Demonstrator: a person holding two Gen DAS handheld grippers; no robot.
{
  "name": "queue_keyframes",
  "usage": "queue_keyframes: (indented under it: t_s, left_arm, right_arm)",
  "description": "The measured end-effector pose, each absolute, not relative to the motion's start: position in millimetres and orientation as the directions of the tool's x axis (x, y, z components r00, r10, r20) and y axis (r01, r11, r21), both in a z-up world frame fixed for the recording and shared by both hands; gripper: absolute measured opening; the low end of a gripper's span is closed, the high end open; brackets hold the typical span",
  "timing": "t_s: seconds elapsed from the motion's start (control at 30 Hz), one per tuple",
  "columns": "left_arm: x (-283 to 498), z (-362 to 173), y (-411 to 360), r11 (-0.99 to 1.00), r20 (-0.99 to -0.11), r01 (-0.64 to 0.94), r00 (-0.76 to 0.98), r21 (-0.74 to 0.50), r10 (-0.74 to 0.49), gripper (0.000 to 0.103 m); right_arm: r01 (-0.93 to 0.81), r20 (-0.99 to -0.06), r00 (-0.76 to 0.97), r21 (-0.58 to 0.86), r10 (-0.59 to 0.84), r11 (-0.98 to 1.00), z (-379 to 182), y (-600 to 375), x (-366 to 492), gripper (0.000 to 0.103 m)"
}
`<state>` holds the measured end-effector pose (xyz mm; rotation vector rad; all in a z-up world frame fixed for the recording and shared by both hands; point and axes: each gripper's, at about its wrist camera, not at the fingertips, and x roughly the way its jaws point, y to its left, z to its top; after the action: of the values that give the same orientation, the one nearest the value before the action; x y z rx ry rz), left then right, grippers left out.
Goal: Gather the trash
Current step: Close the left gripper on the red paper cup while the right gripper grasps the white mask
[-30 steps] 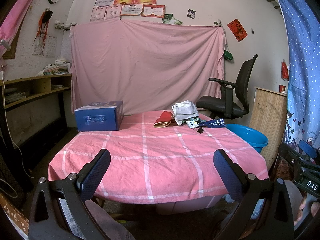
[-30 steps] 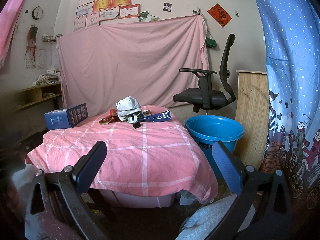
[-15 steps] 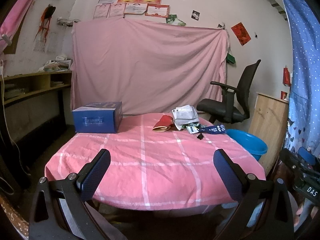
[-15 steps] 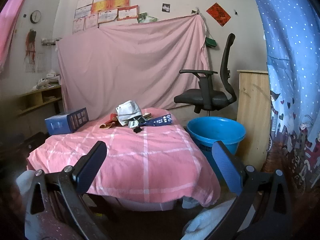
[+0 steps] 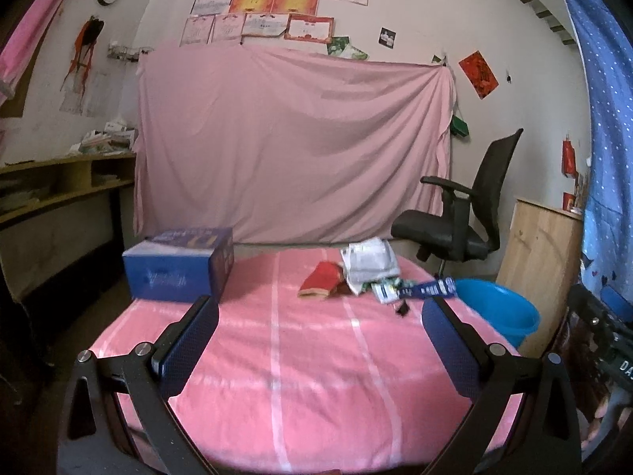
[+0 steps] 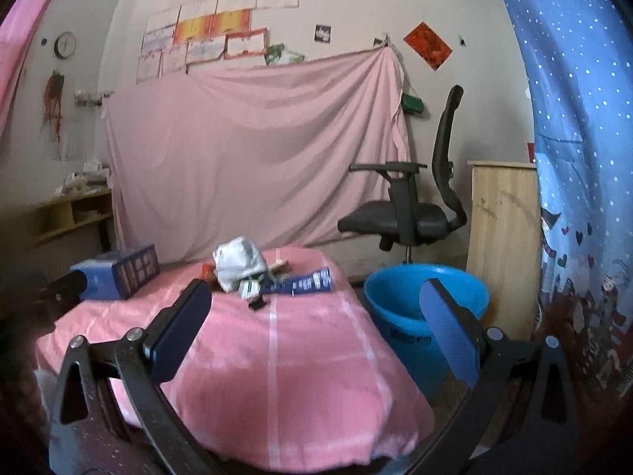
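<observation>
Both grippers have advanced over the pink-clothed table (image 5: 316,376); left gripper (image 5: 316,340) and right gripper (image 6: 316,328) gape wide, empty, short of the blurred, apparently paper trash pile (image 5: 370,267).

The tablecloth (image 5: 316,376) is pink, crossed by pale white stripes in a wide check. The box (image 5: 178,269) on it is dark blue with pale print. In the trash, one wrapper (image 5: 322,279) is red with a tan edge, the crumpled paper (image 5: 370,265) is white with grey print, and the long packet (image 5: 433,288) is dark blue with white lettering. The tub (image 6: 425,301) is bright blue. The sheet (image 5: 292,142) on the wall is plain dusty pink. The chair (image 5: 459,217) is black. The curtain (image 6: 573,118) is blue with white dots. The cabinet (image 6: 502,233) is light wood. The gripper pads (image 5: 186,352) are dark blue, finely dotted, on black frames.
</observation>
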<state>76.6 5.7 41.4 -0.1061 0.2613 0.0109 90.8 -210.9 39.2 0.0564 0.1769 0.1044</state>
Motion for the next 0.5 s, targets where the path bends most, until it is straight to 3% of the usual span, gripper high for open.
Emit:
queue_keyframes:
  t_s: [0.27, 0.5]
  left_arm:
    - [156.7, 38.8, 20.6, 0.996, -0.247, -0.026, 0.969, -0.087, 0.003, 0.101]
    - [227.9, 18.6, 44.1, 0.988, -0.341, 0.021, 0.937, -0.153, -0.072, 0.100]
  right_arm:
    - [-0.179, -0.152, 0.972, 0.029, 0.182, 0.983, 52.7, -199.1, 164.0, 0.103]
    - [-0.257, -0.222, 0.940, 0.044, 0.261, 0.965, 45.5, -178.0, 236.0, 0.103]
